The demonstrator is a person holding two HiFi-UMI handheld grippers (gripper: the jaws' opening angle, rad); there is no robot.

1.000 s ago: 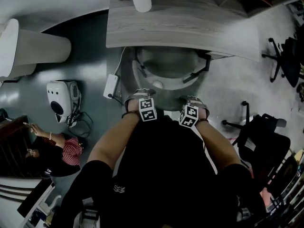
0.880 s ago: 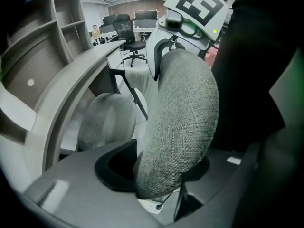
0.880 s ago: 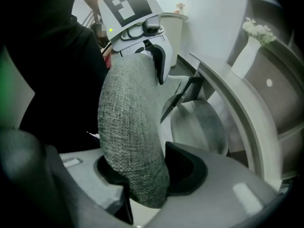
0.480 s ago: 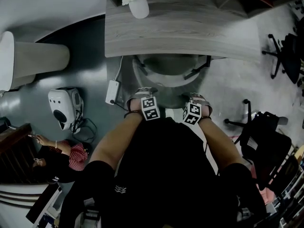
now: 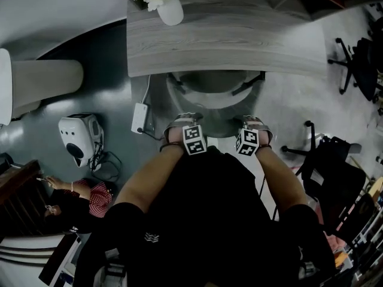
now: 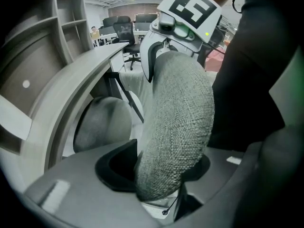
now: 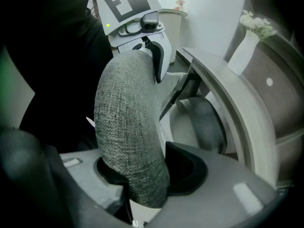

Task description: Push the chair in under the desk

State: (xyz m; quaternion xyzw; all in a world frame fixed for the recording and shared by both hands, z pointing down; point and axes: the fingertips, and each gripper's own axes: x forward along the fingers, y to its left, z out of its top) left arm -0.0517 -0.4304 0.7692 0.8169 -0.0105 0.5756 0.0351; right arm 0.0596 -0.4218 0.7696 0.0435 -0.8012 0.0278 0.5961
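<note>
The grey fabric chair stands in front of the curved grey wood desk point(image 5: 227, 34), and its seat point(image 5: 212, 82) lies partly under the desktop. My left gripper point(image 5: 182, 124) and right gripper point(image 5: 252, 126) clamp the top of the backrest side by side. In the left gripper view the woven backrest point(image 6: 178, 122) fills the gap of the left gripper point(image 6: 161, 170), with the black pads point(image 6: 118, 167) against it. The right gripper point(image 7: 147, 175) holds the backrest point(image 7: 128, 127) the same way. Beyond it are the seat point(image 7: 199, 120) and the desk edge point(image 7: 237, 108).
A white vase of flowers point(image 5: 167, 8) stands on the desk's left end. On the floor to the left lie a power strip point(image 5: 139, 117) and a white appliance point(image 5: 78, 136). A seated person point(image 5: 78, 199) is at lower left. Black office chairs point(image 5: 326, 172) stand at right.
Both grippers and the chair have moved forward toward the desk; more of the seat is now under the desktop. The grips have not changed.
</note>
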